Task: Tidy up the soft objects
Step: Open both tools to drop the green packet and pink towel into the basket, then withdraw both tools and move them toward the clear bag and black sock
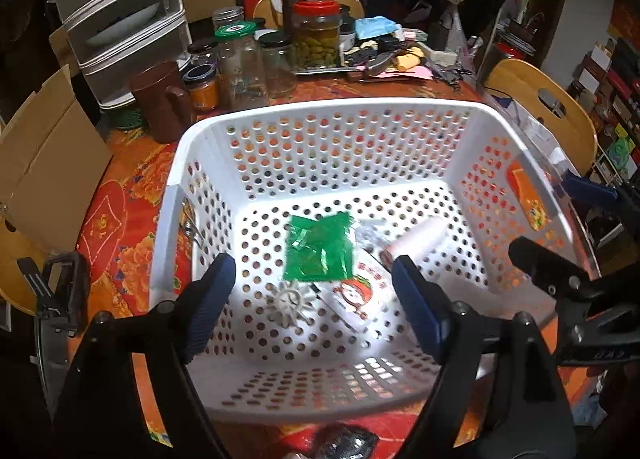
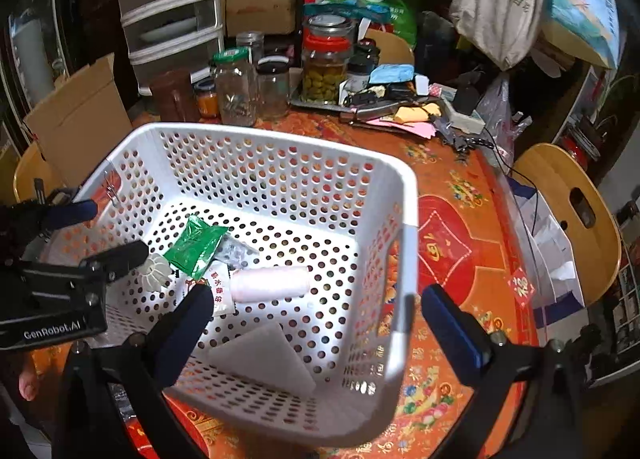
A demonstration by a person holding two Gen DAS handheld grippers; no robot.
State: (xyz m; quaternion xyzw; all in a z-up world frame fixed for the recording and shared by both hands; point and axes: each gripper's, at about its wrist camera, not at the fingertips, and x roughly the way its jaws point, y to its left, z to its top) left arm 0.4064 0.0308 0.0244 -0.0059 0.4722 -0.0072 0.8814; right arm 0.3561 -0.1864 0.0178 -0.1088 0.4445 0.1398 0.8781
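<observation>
A white perforated basket (image 1: 320, 115) (image 2: 264, 143) stands on the red patterned table. Inside lie a green foil packet (image 1: 318, 249) (image 2: 196, 245), a white roll (image 1: 420, 239) (image 2: 272, 283), a white printed packet (image 1: 352, 297) (image 2: 222, 291), a small white ribbed piece (image 1: 290, 301) (image 2: 156, 271) and a white folded pad (image 2: 264, 359). My left gripper (image 1: 316, 307) is open and empty above the basket's near side. My right gripper (image 2: 320, 319) is open and empty, its jaws straddling the basket's right wall. Each gripper shows at the edge of the other's view.
Glass jars (image 1: 240, 67) (image 2: 236, 87), a brown mug (image 1: 162, 99), a pickle jar (image 1: 316, 39) and clutter crowd the table's far side. A plastic drawer unit (image 1: 120, 19) and cardboard (image 1: 44, 155) stand left. Wooden chairs (image 1: 544, 107) (image 2: 572, 211) are at right.
</observation>
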